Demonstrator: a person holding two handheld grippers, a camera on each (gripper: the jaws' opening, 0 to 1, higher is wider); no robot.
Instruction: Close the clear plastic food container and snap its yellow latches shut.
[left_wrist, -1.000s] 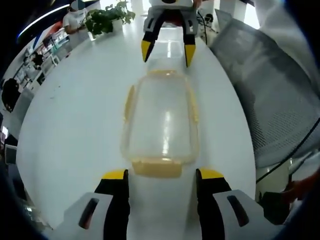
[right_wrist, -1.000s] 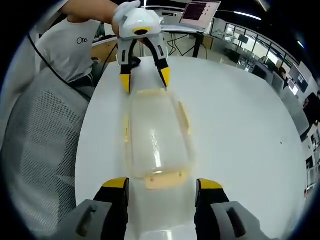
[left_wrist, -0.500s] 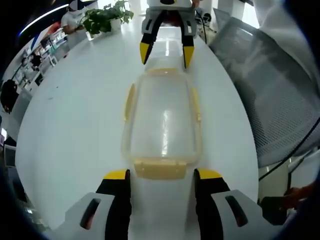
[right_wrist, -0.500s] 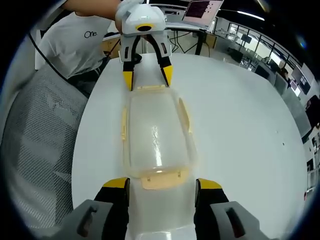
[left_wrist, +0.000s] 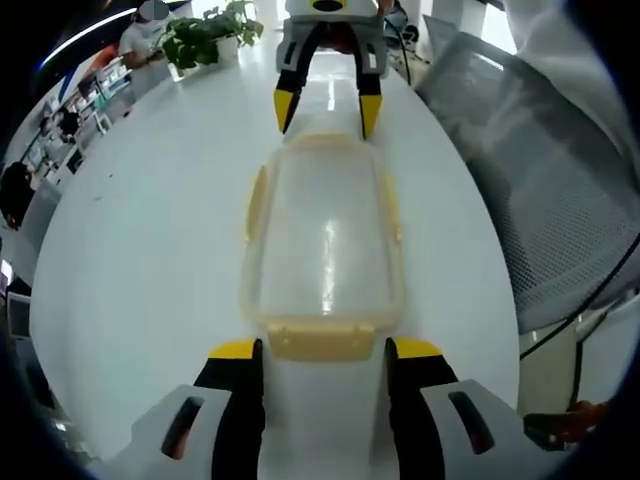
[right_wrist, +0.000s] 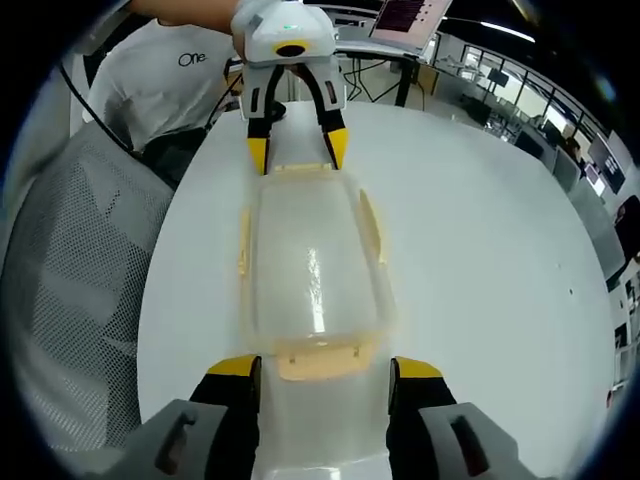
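Container (left_wrist: 322, 240), clear plastic with its lid seated on top, lies lengthwise on the white table (left_wrist: 150, 250) between the two grippers, one short end facing each. Left gripper (left_wrist: 322, 352) has its jaws spread, and the near end latch (left_wrist: 320, 340) sits in the gap between its yellow tips, just ahead of them. In the right gripper view, the right gripper (right_wrist: 320, 368) is likewise spread, with the opposite end latch (right_wrist: 318, 360) between its tips. Compared with one second ago, both grippers have closed in along the container's long axis, so each end latch now lies closer to, and better centred between, its own fingertips; the container itself appears not to have shifted on the table. This suggests that the end latches are about to be pressed down, though none can be confirmed as snapped. Side latches (left_wrist: 257, 200) run along both long edges beyond the fingers. Through the clear lid nothing is visible inside. Farthest from the left gripper's fingertips stand a potted plant (left_wrist: 205, 35) and, off to one side, a mesh chair (left_wrist: 540, 180).
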